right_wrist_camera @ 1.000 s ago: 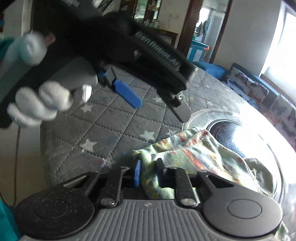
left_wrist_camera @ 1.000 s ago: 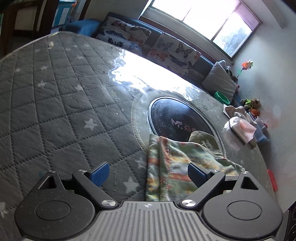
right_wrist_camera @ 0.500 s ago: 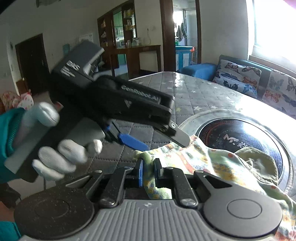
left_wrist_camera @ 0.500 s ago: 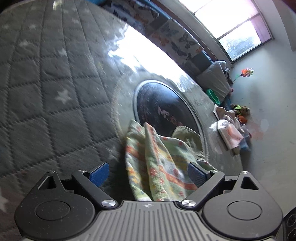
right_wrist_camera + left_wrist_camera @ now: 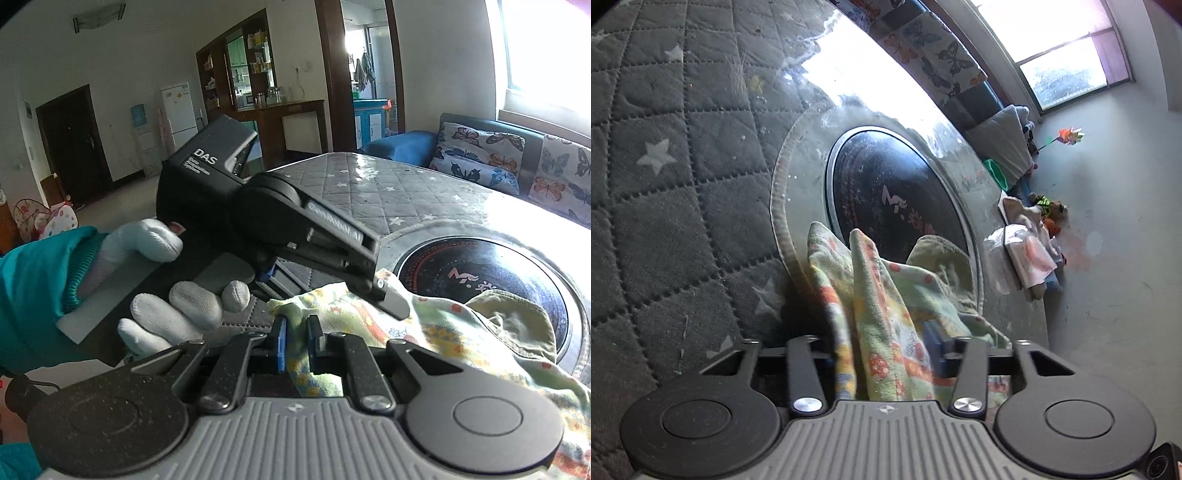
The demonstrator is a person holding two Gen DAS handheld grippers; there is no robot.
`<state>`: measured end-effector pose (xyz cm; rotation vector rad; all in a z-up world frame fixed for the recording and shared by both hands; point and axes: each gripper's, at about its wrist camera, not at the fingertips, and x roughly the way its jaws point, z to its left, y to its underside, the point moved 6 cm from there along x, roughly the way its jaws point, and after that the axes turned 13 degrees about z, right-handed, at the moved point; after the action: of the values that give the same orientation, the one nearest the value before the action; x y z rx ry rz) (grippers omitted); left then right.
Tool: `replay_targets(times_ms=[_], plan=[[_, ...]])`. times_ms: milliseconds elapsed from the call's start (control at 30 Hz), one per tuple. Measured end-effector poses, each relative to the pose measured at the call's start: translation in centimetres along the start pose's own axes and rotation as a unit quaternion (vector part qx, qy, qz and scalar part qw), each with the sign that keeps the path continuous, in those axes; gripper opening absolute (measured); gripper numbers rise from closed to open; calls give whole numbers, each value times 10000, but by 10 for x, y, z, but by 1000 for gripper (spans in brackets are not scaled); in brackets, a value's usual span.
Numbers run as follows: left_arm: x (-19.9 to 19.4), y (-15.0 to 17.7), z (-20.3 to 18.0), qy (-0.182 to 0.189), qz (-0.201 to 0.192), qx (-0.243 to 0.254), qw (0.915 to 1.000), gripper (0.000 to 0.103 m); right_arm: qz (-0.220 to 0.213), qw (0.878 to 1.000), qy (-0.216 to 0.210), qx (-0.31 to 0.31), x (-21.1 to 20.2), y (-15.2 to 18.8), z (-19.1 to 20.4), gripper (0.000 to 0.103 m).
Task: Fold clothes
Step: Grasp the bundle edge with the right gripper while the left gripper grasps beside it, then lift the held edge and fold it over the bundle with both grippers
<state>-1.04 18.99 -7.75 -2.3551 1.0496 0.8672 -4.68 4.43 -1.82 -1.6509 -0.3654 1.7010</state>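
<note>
A pale green garment with an orange and yellow print (image 5: pixel 882 280) lies bunched on the quilted grey table cover (image 5: pixel 665 184), partly over a round black glass inset (image 5: pixel 894 195). My left gripper (image 5: pixel 882 350) has its jaws closing, and a thick fold of the garment fills the gap, with both blue pads against it. In the right wrist view the left gripper (image 5: pixel 391 299) reaches down onto the garment (image 5: pixel 443 332), held by a white-gloved hand (image 5: pixel 177 306). My right gripper (image 5: pixel 298 343) is shut on the garment's near edge.
A sofa with butterfly cushions (image 5: pixel 480 155) runs along the far side under the window. A pile of cloth and packets (image 5: pixel 1027 254) sits past the table's right edge. The quilted cover stretches away to the left of the garment.
The left gripper came down over the garment and its wide jaws drew in around a fold. The right gripper rose a little, holding the same edge.
</note>
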Motion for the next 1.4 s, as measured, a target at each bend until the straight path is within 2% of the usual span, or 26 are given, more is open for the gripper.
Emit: replay_targets(times_ms=[33,100,500,600,667,833,1000,1167,1400], plan=[[2,0,1,-14,24,-3,10000,29,6,10000,-8,-4,1,0,-1,10],[3,1,2,-8,38,-15,10000,25,18,10000,-25,-12,2,1,-2,10],[1,3,3,-3,14,17,10000,25,164,9996,-35,-221,-1,9,-1,17],[1,3,2,-26,3,34,10000,25,148,9998,69,-122,-9,13,-9,20],[1,3,1,-58,1,54,10000,25,121,9998,181,31,-16,16,-20,29],[2,4,-1,-128,-18,105,9999,25,93,9962,690,525,-36,31,-58,33],[3,4,-3,-191,-20,141,9997,25,130,9861,1251,1086,-54,54,-101,35],[4,4,-4,-250,-27,158,9996,25,94,9685,1755,1764,-71,81,-148,41],[5,4,-6,-346,-30,186,9992,25,27,9442,2079,2555,-81,111,-194,46]])
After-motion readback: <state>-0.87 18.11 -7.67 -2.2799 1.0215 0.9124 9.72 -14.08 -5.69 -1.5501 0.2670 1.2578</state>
